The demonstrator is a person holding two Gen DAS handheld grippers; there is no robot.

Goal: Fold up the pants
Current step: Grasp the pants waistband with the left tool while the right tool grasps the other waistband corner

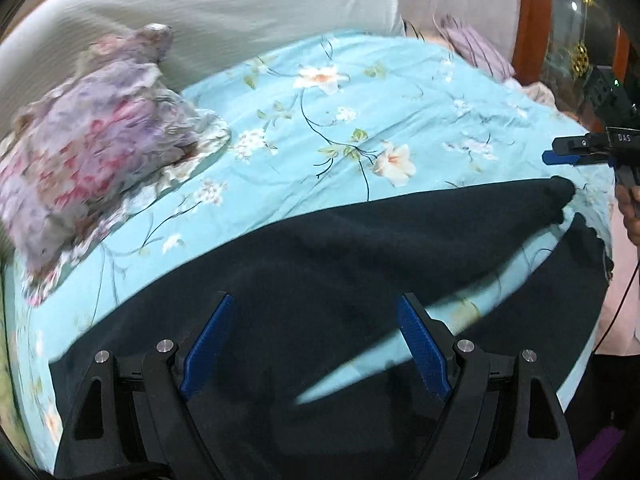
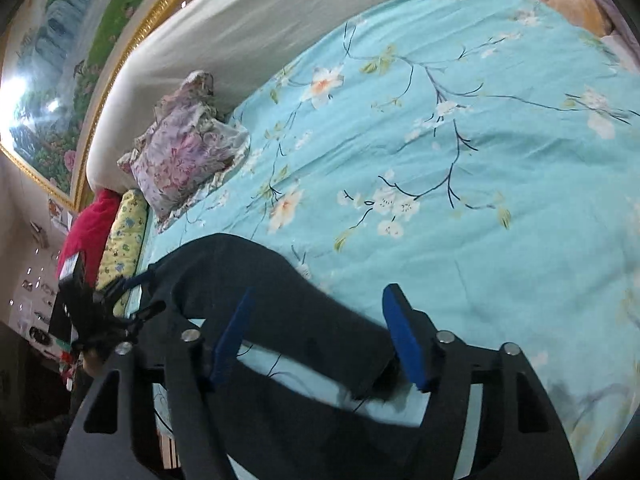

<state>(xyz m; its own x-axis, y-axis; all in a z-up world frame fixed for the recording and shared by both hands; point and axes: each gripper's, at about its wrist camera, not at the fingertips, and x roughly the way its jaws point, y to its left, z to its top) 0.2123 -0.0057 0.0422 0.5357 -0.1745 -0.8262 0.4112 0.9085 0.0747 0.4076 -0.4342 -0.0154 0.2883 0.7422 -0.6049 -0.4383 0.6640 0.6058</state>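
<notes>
Dark navy pants [image 1: 320, 248] lie spread on a light blue floral bed sheet [image 1: 360, 92], legs apart in a V with sheet showing between them. My left gripper [image 1: 316, 320] is open and hovers above the waist part. In the left wrist view the right gripper [image 1: 560, 154] shows at the far right, just above the end of the upper leg [image 1: 560, 192]. In the right wrist view my right gripper [image 2: 316, 320] is open, its blue pads either side of the pant leg [image 2: 280, 292] near the cuff. The left gripper [image 2: 136, 296] shows at the left edge.
A purple floral pillow [image 1: 92, 148] lies at the left of the bed, also in the right wrist view [image 2: 184, 148]. A white headboard cushion [image 1: 220, 4] runs behind it. A red cloth [image 2: 92, 232] and a yellow patterned pillow [image 2: 124, 236] sit beside the bed.
</notes>
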